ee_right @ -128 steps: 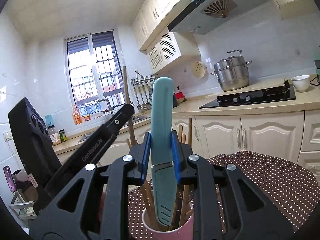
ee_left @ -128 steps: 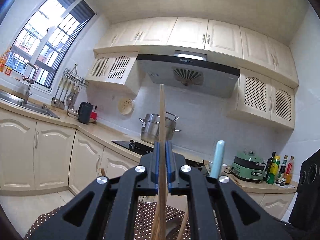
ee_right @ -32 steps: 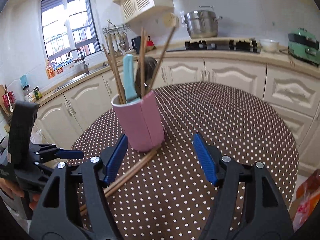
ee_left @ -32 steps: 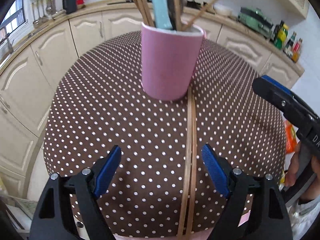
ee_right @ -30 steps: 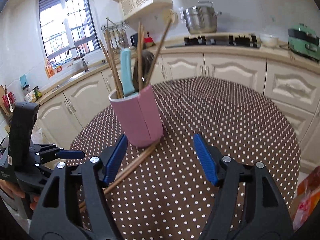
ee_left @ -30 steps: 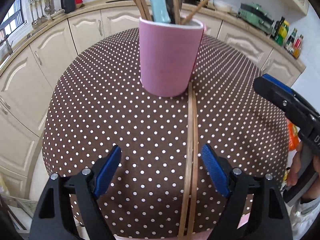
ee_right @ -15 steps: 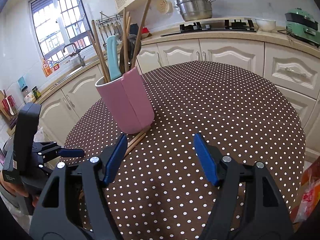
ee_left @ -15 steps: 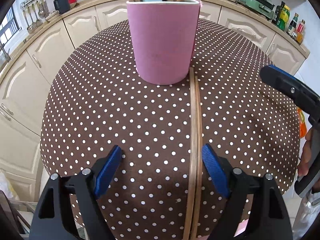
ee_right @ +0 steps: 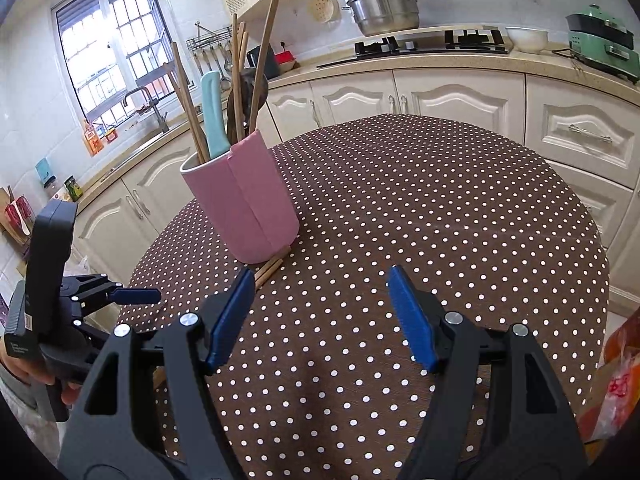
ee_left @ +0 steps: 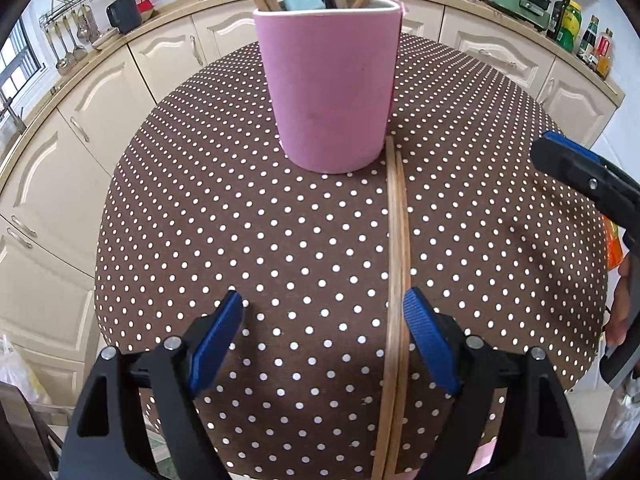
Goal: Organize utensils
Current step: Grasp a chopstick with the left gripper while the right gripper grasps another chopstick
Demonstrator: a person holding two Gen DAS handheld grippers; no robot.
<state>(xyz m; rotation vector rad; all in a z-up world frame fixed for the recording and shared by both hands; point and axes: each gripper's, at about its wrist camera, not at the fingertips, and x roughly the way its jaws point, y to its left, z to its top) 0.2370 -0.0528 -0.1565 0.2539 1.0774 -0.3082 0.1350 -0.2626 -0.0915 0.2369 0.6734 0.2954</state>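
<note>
A pink utensil cup [ee_left: 330, 84] stands on the brown dotted tablecloth [ee_left: 200, 200]. It holds several wooden chopsticks, a teal-handled knife [ee_right: 214, 114] and a dark spoon. A pair of wooden chopsticks [ee_left: 397, 264] lies flat on the cloth, running from the cup's base toward me. My left gripper [ee_left: 323, 338] is open and empty, low over the cloth, with the chopsticks just inside its right finger. My right gripper [ee_right: 322, 312] is open and empty, to the right of the cup [ee_right: 244, 204]. The chopstick tips [ee_right: 270, 268] show beside the cup.
The round table's edge drops off to cream kitchen cabinets [ee_left: 52, 152] on all sides. The right gripper's finger [ee_left: 580, 176] shows at the right of the left wrist view. A steel pot [ee_right: 384, 4] sits on the stove behind.
Both grippers let go of the chopstick and the knife, which now stand in the cup, and opened. Over the last second the left gripper has moved closer to the cup and lower over the loose chopsticks.
</note>
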